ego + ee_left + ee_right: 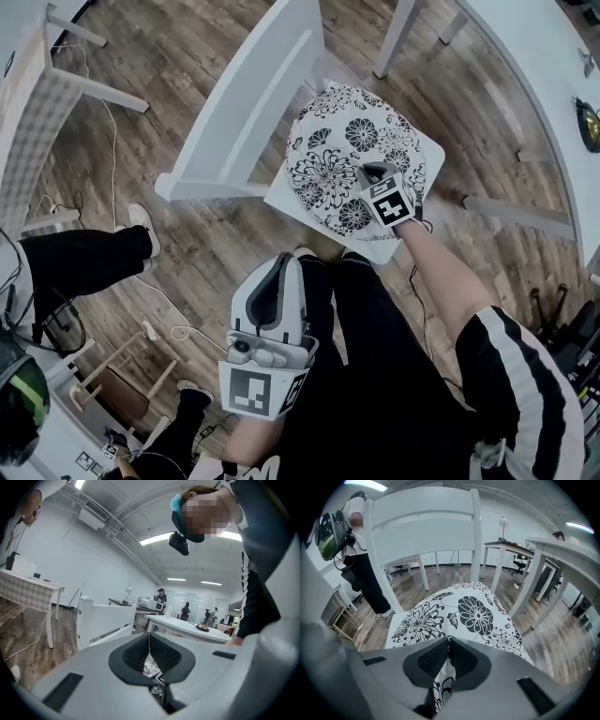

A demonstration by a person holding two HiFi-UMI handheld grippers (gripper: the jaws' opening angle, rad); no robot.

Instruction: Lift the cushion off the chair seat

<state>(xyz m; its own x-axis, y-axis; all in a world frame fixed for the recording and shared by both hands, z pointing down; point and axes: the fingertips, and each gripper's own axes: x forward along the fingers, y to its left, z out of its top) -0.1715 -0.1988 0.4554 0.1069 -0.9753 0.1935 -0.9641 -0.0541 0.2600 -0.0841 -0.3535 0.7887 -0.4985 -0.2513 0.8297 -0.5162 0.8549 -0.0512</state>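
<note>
The floral cushion (352, 155) lay on the seat of the white chair (253, 94), covering most of it, with bare corners of the seat showing at its near side. The right claw (367, 174) pointed steeply down at the cushion's near edge. In the right gripper view its jaws stood almost together, with a fold of the patterned fabric pinched between the pads, so the grip on the cushion looked made.

The left claw (281, 272) was held back near the person's legs, well apart from the chair. Its jaws were closed against each other with nothing between them, and it took no part in the grip.

As a judgement, the task was at the start of the lift. The grasp was in place and the near edge seemed raised a little, tilting the cushion up toward the claw. The far part, by the chair back, appeared to be resting on the seat, though the pictures did not show that contact clearly.

What was left was to raise the whole cushion clear of the seat, keeping the thin pinch of fabric from slipping under the cushion's weight
</note>
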